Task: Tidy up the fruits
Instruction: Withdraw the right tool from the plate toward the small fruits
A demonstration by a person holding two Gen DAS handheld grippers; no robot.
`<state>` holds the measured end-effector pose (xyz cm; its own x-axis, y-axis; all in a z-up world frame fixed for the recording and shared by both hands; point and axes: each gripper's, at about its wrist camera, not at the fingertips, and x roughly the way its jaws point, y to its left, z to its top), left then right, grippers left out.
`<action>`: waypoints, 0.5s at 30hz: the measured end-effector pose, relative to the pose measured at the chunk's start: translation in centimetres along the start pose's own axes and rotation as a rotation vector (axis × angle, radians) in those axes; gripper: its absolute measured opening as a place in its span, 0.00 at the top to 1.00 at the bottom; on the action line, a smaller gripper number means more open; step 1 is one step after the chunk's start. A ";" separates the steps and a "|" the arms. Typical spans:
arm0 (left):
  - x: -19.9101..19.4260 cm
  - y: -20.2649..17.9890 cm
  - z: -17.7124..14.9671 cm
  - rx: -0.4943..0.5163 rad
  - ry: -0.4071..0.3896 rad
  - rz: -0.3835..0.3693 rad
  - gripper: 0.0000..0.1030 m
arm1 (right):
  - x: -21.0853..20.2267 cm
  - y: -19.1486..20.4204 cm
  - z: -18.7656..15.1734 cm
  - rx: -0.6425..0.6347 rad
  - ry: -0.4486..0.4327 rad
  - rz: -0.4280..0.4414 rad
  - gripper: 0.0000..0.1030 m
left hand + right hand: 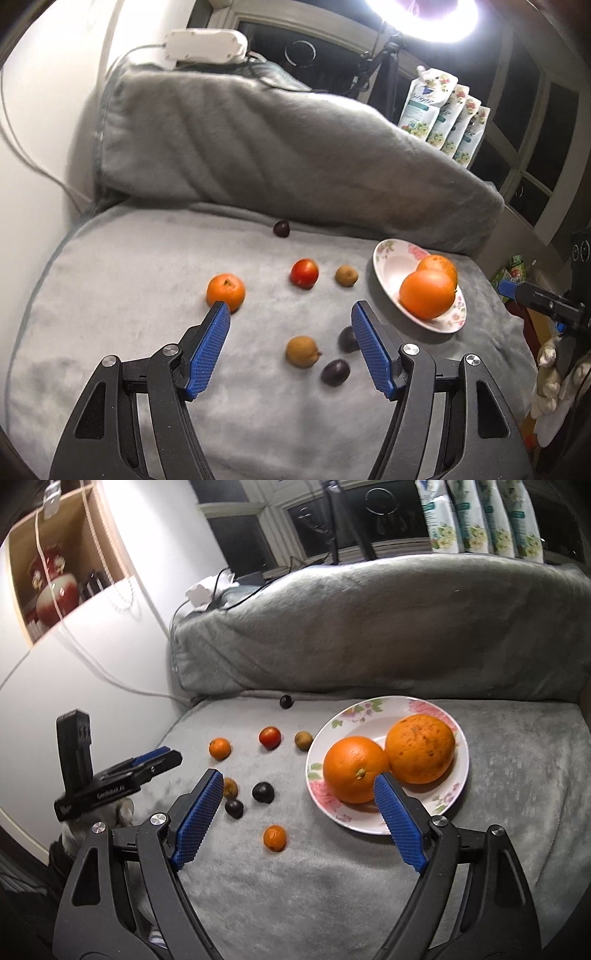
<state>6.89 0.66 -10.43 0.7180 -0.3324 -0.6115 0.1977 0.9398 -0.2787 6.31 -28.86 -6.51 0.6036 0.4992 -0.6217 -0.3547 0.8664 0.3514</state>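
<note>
Both grippers, left (290, 325) and right (299, 786), hang with jaws apart and empty over the grey cushion (110, 295). 2 oranges (354, 770) sit on the plate (460, 775), likely sorted; small fruits lie loose beside it. Only the right view shows the nearest mandarin (274, 837).
</note>
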 end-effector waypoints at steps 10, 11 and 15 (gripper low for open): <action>2.4 0.2 -1.4 -0.031 0.098 -0.043 0.46 | 2.4 2.3 -2.3 -0.099 0.096 0.008 0.22; 2.6 0.1 -1.6 -0.029 0.106 -0.049 0.46 | 2.7 2.4 -2.4 -0.104 0.108 0.013 0.23; 3.4 -0.1 -1.9 -0.019 0.128 -0.054 0.52 | 4.1 2.8 -3.4 -0.117 0.156 0.022 0.28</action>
<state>8.01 -0.73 -13.87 0.6154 -0.3906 -0.6846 0.2197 0.9191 -0.3270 5.37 -24.42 -10.43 0.4799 0.5028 -0.7190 -0.4527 0.8439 0.2880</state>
